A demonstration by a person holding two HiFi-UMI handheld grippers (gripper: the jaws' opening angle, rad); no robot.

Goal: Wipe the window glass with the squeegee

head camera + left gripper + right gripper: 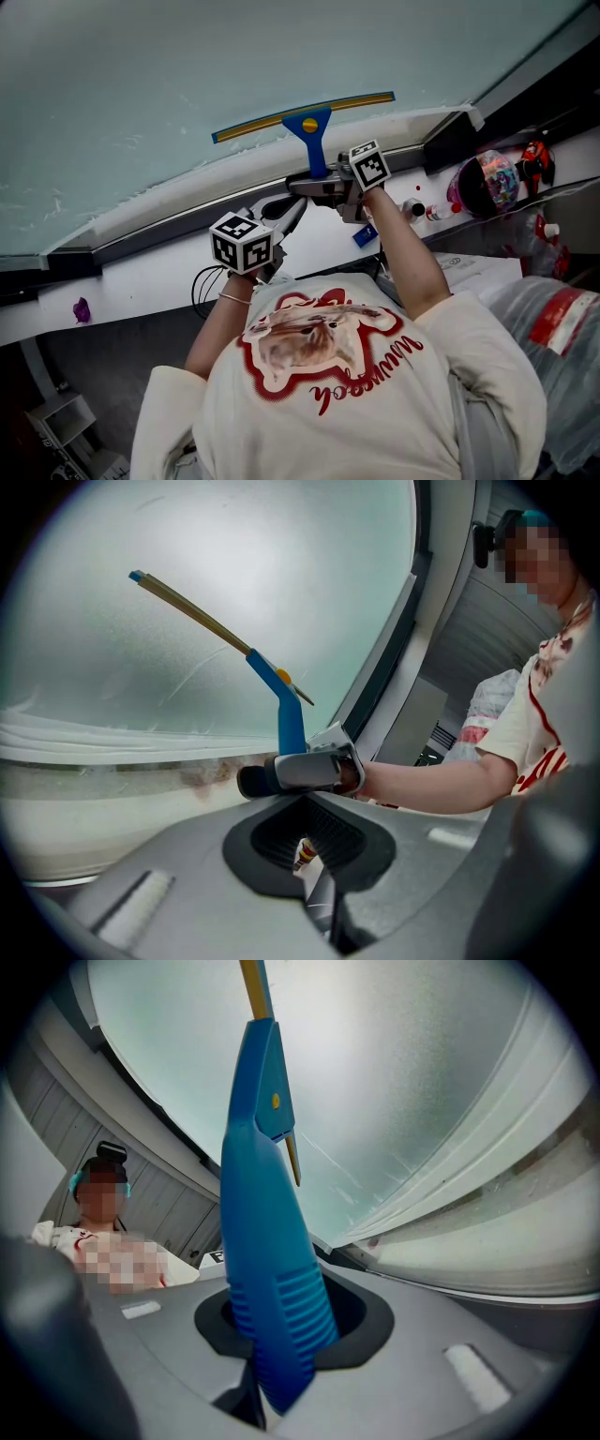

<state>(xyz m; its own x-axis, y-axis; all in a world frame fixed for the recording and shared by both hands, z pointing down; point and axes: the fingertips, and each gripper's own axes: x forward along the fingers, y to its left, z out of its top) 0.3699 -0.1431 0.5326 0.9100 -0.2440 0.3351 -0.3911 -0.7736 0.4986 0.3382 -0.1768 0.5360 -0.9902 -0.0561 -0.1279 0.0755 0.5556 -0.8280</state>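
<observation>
The squeegee (316, 141) has a blue handle and a long yellow-edged blade, and the blade lies flat against the frosted window glass (169, 75) just above the lower frame. My right gripper (317, 184) is shut on the bottom of the blue handle (269, 1241), which rises between its jaws in the right gripper view. In the left gripper view the squeegee (287, 719) stands upright with the right gripper (298, 772) clamped below it. My left gripper (289, 216) hangs lower left of the right one, jaws together with nothing between them, off the glass.
A dark window frame (169, 234) and a white sill (131, 286) run under the glass. On the sill lie black cables (201, 286), a small blue object (366, 235), small bottles (424, 211) and a purple scrap (82, 309). Colourful clutter (497, 178) sits at right.
</observation>
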